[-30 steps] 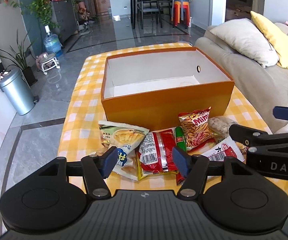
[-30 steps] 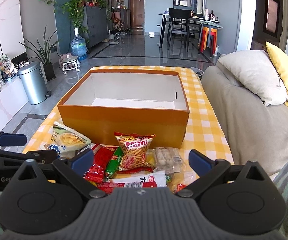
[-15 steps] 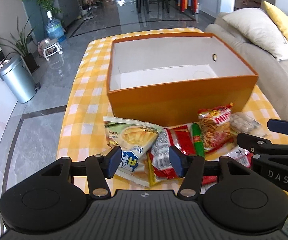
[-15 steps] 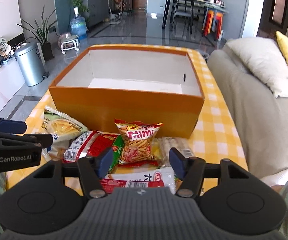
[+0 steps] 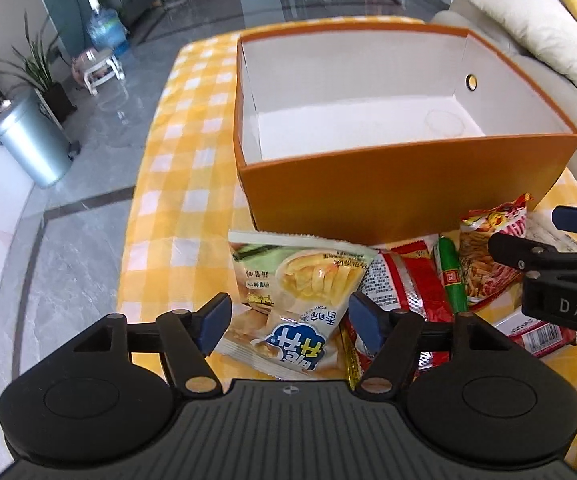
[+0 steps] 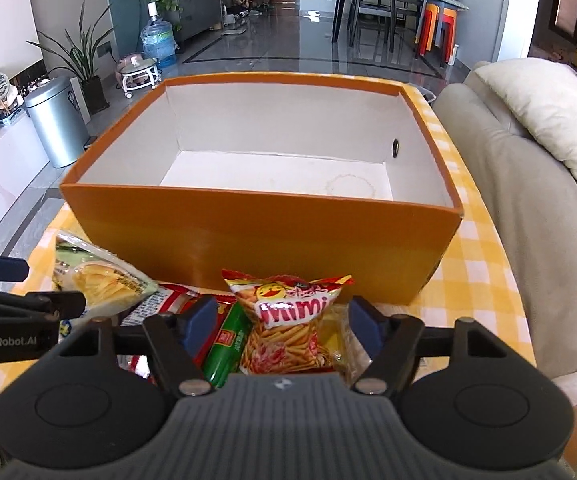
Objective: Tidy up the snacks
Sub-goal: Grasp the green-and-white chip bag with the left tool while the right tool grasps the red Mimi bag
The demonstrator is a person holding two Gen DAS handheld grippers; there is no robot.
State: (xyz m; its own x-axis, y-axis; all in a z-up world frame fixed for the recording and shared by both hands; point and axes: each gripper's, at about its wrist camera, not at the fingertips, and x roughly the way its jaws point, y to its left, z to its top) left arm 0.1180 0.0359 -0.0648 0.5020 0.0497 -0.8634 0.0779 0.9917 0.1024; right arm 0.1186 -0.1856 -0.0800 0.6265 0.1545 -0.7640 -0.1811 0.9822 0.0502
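The snacks lie in an overlapping heap on the yellow checked tablecloth [image 5: 160, 184], just near of the orange box [image 5: 404, 196], and that overlap is your main risk. If you close on the pale potato chip bag [image 5: 300, 280] where its right edge lies over the red packet [image 5: 416, 280], you may pinch both and drag the red one along. On the other side, the Mimi stick snack bag [image 6: 288, 320] stands puffed up, with the green sausage stick [image 6: 224, 344] touching its left side and a clear wrapped snack [image 6: 340, 332] under its right. A shallow bite on that slick, air-filled bag could slip out, or catch the sausage stick too. Both tools work close together over the same heap, so your right gripper's fingers, seen at the right of the left view, could knock the other if you both reach inward.

Your left gripper [image 5: 290, 322] is spread and its jaws are opening. The chip bag's near end lies between the blue pads, but they do not seem to press on it. Your right gripper [image 6: 282, 322] is also spread and opening, framing the Mimi bag and sausage stick, holding nothing. The box interior is bare, so no snack is stowed yet.
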